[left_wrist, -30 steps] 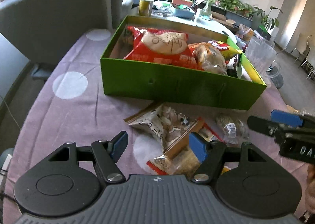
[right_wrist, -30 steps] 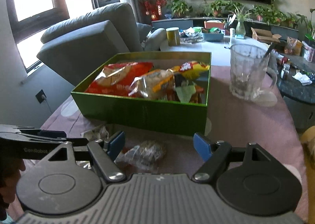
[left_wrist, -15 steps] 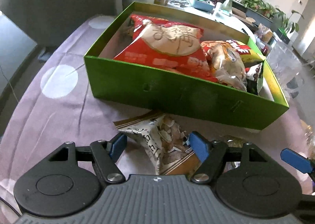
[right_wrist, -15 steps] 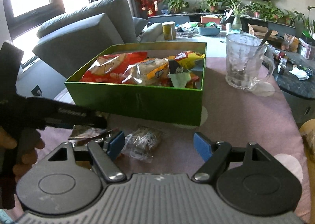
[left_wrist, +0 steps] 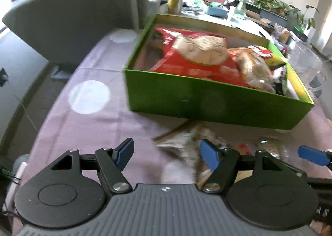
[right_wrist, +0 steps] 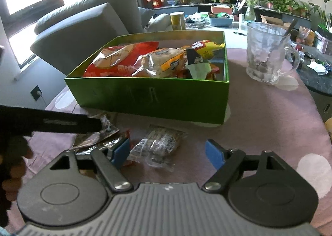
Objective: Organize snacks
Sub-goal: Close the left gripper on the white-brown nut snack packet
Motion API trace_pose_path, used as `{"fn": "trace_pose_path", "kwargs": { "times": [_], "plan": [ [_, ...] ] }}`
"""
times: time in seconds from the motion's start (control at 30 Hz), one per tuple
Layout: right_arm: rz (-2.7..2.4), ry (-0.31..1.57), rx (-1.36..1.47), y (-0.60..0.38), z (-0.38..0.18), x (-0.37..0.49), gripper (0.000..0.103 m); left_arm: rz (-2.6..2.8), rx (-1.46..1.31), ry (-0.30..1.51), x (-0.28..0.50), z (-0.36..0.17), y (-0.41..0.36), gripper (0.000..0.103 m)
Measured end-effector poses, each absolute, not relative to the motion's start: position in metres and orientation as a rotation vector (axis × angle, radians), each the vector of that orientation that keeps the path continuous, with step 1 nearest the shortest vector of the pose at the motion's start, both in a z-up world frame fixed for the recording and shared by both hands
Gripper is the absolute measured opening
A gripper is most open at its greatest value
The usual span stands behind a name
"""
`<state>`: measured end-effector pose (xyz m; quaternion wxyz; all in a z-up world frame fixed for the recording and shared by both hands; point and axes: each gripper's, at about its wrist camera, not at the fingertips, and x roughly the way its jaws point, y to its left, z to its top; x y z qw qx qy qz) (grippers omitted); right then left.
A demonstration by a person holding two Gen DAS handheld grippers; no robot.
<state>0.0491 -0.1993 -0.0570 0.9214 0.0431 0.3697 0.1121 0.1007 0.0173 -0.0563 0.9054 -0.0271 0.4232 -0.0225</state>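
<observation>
A green box holds a red bag, a bread packet and other snacks. In front of it on the purple cloth lie a brown packet and a clear-wrapped snack. My left gripper is open, with the blurred brown packet by its right finger; its black arm shows in the right wrist view. My right gripper is open, low over the cloth, with the clear-wrapped snack lying between its fingers, nearer the left one. One of its blue pads shows at the left wrist view's right edge.
A glass mug with a spoon stands right of the box. A grey armchair is behind the table's left edge. A hand holds the left gripper. A cluttered white table with plants lies beyond.
The left gripper dipped over the loose packets, then swung left, so the box now sits right of centre and is blurred. Its arm entered the right wrist view from the left.
</observation>
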Motion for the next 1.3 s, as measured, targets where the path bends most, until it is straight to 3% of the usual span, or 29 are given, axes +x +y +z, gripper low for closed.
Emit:
{"fn": "trace_pose_path", "kwargs": {
  "times": [0.9,1.2,1.27,1.3],
  "plan": [
    [0.219,0.731,0.007,-0.213,-0.057,0.056,0.076,0.01,-0.197,1.0,0.133,-0.062,-0.02,0.073],
    [0.217,0.732,-0.028,-0.209,-0.062,0.058,0.076,0.052,-0.087,0.97,0.136,-0.069,-0.033,0.075],
    [0.216,0.735,-0.031,-0.209,-0.064,0.059,0.076,0.04,-0.067,0.95,0.132,-0.07,-0.033,0.072],
    [0.213,0.737,-0.032,-0.208,-0.064,0.06,0.076,0.032,-0.053,0.94,0.13,-0.069,-0.033,0.064]
  ]
}}
